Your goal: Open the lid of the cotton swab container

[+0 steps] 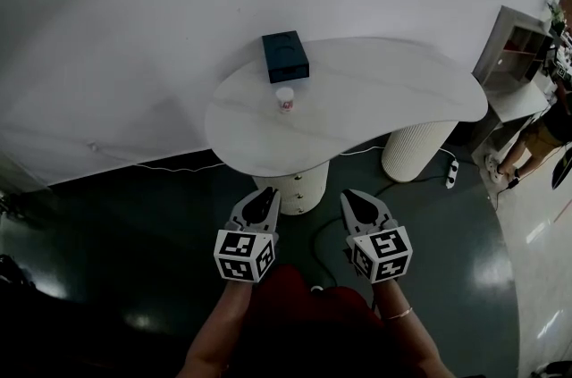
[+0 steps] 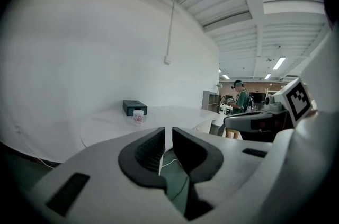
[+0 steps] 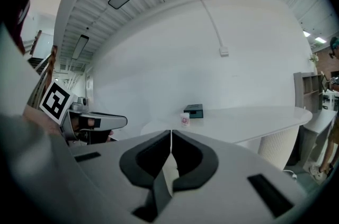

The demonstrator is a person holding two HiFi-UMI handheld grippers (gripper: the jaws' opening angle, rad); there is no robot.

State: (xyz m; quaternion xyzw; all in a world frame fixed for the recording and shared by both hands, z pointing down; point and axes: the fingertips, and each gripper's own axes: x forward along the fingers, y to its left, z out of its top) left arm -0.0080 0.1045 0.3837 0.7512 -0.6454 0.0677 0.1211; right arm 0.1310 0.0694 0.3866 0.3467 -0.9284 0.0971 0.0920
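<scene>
In the head view, the small white cotton swab container with a red label [image 1: 285, 99] stands upright on the white, curved-edged desk [image 1: 384, 99], just in front of a dark rectangular box [image 1: 285, 56] at the desk's far edge. The left claw [image 1: 265, 193] and the right claw [image 1: 350, 196] hang side by side over the dark floor on the near side of the desk, well apart from the container, both pointing toward it.

In the left gripper view, the left claw [image 2: 167, 131] is closed with nothing between its jaws. The container [image 2: 138, 117] sits far ahead and slightly left of the tips, with the box [image 2: 134, 107] behind it.

In the right gripper view, the right claw [image 3: 170, 134] is likewise closed and empty. The container [image 3: 185, 120] stands far ahead, just right of the tips, with the box [image 3: 194, 110] beyond it.
</scene>
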